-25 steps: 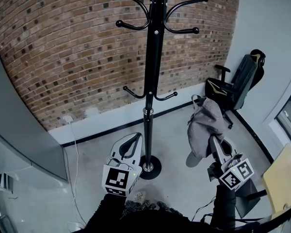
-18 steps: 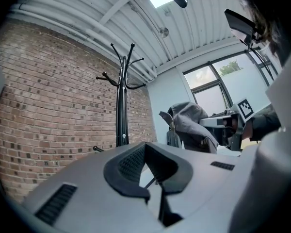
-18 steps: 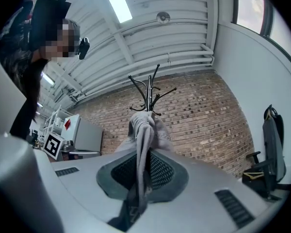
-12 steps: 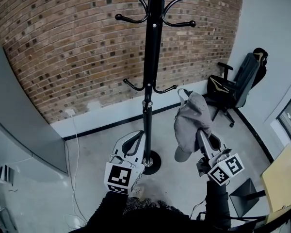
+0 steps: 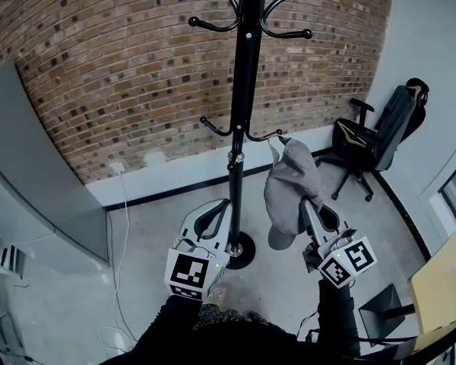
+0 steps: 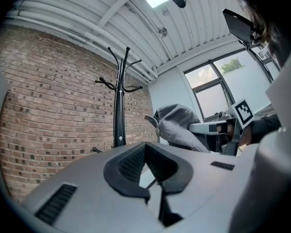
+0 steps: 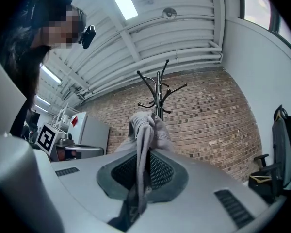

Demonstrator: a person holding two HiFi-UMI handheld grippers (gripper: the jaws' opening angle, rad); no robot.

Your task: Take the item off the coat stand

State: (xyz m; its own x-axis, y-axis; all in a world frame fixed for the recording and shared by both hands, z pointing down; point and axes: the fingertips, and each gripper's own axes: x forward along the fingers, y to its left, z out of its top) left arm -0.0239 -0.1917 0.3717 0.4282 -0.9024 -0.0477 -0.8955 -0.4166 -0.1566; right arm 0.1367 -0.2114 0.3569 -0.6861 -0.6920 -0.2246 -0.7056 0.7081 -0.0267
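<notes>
Grey metal cabinet front fills the left edge, with the red-brown brick wall behind it. A thin white cable trails down to the pale concrete floor. Next comes my left gripper, clenched on nothing. Its tips are together just left of the tall black metal coat stand, low down near the stand's round base. Right of the pole, my right gripper is clamped on the soft grey fabric cap. The right gripper view shows a fold of the cloth pinched between the pads. The cap is held up just beside the pole. Its strap end is close to the lower right hook, and I cannot tell whether they touch. Farther right, a black office chair stands by the pale wall.
</notes>
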